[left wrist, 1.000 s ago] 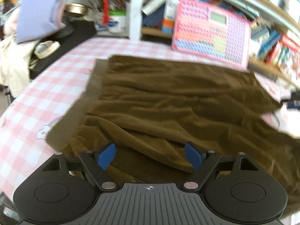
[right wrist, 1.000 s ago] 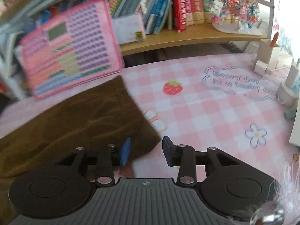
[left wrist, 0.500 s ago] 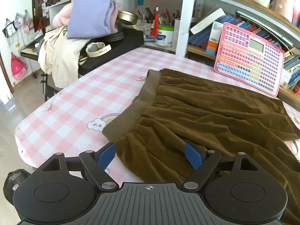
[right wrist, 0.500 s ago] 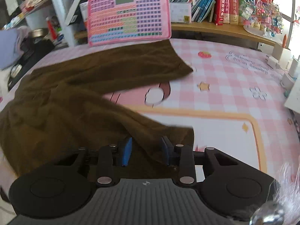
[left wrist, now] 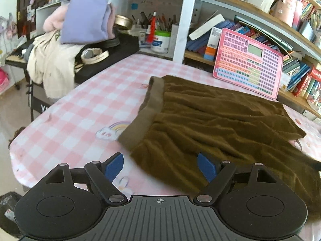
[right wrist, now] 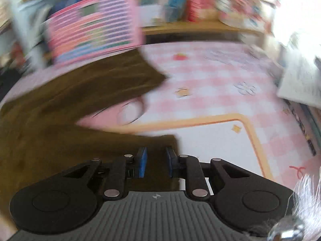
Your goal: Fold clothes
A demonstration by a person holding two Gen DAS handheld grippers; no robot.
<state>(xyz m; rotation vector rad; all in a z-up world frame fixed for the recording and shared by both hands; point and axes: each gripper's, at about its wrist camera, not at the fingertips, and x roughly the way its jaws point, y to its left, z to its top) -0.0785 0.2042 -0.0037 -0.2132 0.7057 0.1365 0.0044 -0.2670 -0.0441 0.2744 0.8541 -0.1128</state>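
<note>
A brown velvet garment (left wrist: 210, 120) with a wide waistband (left wrist: 148, 108) lies spread on the pink checked tablecloth (left wrist: 84, 120). My left gripper (left wrist: 160, 165) is open and hovers at the garment's near edge beside the waistband end, with cloth under its right finger (left wrist: 206, 165). In the blurred right wrist view the same garment (right wrist: 70, 100) shows two leg ends. My right gripper (right wrist: 156, 163) has its fingers drawn close on the near leg's hem corner (right wrist: 168, 140), and cloth fills the narrow gap.
A pink toy keyboard (left wrist: 248, 64) leans on the shelf behind the garment. Piled clothes (left wrist: 80, 20) and headphones (left wrist: 94, 54) sit on a black stand at the left. The table's rounded edge (left wrist: 16, 150) is near left. White paper (right wrist: 301, 84) lies far right.
The left gripper drew back toward the table's near edge, still open. The right gripper moved from the far leg's corner to the near leg's hem, and its fingers narrowed onto the cloth.
</note>
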